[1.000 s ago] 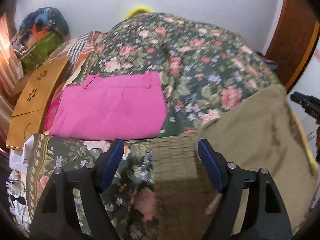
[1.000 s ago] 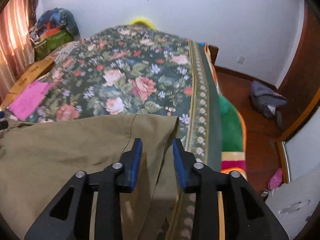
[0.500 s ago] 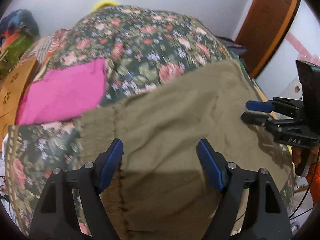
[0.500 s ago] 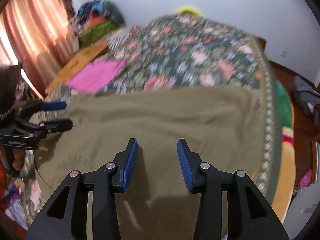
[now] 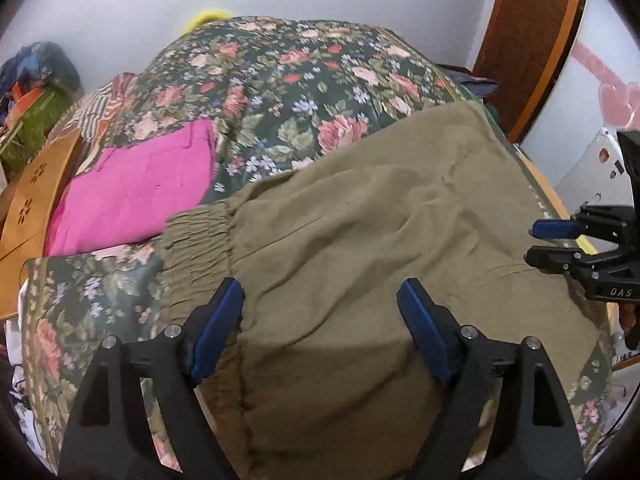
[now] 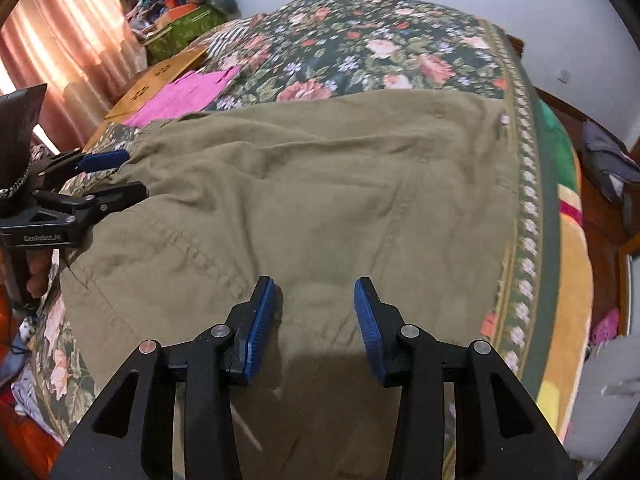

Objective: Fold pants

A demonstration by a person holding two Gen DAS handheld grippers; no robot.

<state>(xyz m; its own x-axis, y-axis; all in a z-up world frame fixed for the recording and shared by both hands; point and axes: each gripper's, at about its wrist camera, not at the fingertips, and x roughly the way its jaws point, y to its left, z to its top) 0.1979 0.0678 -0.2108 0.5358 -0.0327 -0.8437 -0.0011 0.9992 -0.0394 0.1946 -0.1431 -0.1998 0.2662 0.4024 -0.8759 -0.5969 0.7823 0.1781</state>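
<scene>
I have the olive pants (image 5: 360, 240) spread across the near part of the bed, elastic waistband (image 5: 198, 236) toward my left, the legs running toward the bed's right edge, and the near edge hanging over the front of the mattress. My left gripper (image 5: 320, 320) hovers over the waistband end with its jaws wide apart and nothing between them; my right gripper (image 6: 316, 316) sits above the leg section, its jaws partly apart, having just been opening, and nothing is pinched there either. The main risk I see is grabbing only the top layer: the cloth is soft and rumpled, so a shallow pinch could lift one ply and leave the fold crooked. The overhanging edge could also drag the pants off the front if I lift one side alone, and closing the right jaws on a wrinkle instead of a hem would skew the crease. The surface is a dark green floral bedspread (image 5: 304, 72), soft and uneven, so nothing lies truly flat. A folded pink garment (image 5: 140, 196) lies just beyond the waistband, beside a wooden board (image 5: 32, 200) at the left edge. Behind stand a pale wall, a wooden door (image 5: 532, 40), pink curtains (image 6: 60, 40) and a heap of bags (image 6: 180, 12) in the corner.
</scene>
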